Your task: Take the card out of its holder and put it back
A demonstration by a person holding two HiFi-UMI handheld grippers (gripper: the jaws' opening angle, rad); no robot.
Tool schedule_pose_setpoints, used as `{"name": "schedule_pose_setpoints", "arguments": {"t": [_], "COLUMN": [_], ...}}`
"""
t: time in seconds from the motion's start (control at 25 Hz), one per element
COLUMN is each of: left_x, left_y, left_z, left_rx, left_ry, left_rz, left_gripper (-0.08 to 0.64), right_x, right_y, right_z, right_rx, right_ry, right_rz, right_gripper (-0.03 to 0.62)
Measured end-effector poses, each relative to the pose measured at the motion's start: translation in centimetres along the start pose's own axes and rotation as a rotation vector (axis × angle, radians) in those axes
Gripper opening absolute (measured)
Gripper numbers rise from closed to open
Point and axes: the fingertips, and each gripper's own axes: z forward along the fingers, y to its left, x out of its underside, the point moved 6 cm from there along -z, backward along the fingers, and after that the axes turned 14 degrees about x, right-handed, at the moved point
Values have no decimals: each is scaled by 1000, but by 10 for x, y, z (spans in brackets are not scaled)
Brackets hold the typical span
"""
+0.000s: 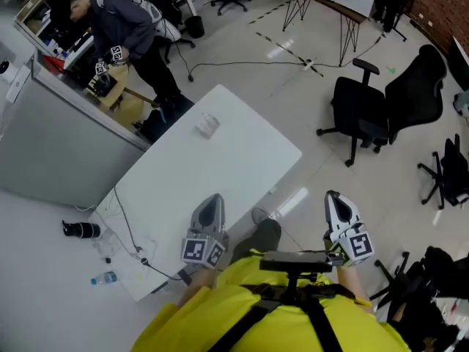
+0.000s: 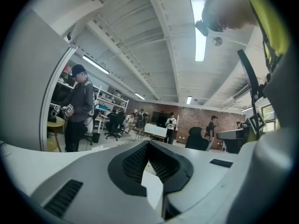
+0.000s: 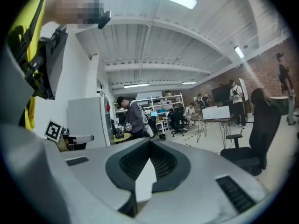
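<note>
Head view: a white table (image 1: 242, 160) stands at a slant on a pale floor. The small clear card holder (image 1: 207, 126) sits near the table's far corner, well apart from both grippers; the card cannot be told from the holder here. The left gripper (image 1: 213, 199) hangs over the table's near edge. The right gripper (image 1: 333, 195) is off the table's near right side, over the floor. A second person (image 1: 128, 31) stands beyond the table's far left, and black office chairs (image 1: 388, 105) stand to the right.

Left gripper view: the jaws are pressed together at the tips of the left gripper (image 2: 148, 143), with nothing between them. It looks up past them to a ceiling light (image 2: 200, 29) and a brick wall (image 2: 187, 115), which the head view lacks.

Right gripper view: the jaws of the right gripper (image 3: 150, 144) also meet, empty. Only the head view shows the holder.
</note>
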Motion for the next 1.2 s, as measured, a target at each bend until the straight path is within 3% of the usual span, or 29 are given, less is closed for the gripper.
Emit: {"name": "schedule_pose_setpoints", "arguments": {"t": [0.12, 0.2, 0.28, 0.52, 0.64, 0.84, 1.0, 1.12, 1.2], "left_x": [-19, -41, -53, -26, -10, -13, -3, 6, 14], "left_y": [36, 58, 72, 126, 153, 179, 192, 192, 196], "left_z": [26, 43, 52, 84, 91, 105, 101, 106, 115], "left_rx": [-88, -128, -141, -67, -27, -147, -338, -452, -488], "left_ry": [-28, -55, -73, 75, 126, 123, 137, 133, 125], "left_rz": [13, 24, 13, 34, -10, 18, -26, -35, -40], "left_gripper": [2, 105, 115, 115, 117, 117, 114, 25, 25], "right_x": [-25, -53, -74, -73, -57, -33, -14, -4, 4], "right_y": [12, 24, 30, 42, 55, 82, 109, 118, 125], "right_z": [76, 122, 154, 222, 248, 308, 358, 408, 445], "right_rx": [-103, -177, -234, -379, -482, -584, -778, -941, -1041], "right_ry": [22, 1, -24, -15, 37, 135, 155, 194, 224], "right_rz": [-29, -61, -73, -49, -113, -135, -207, -239, -277], "right_gripper": [5, 5, 5, 6, 5, 6, 6, 6, 65]}}
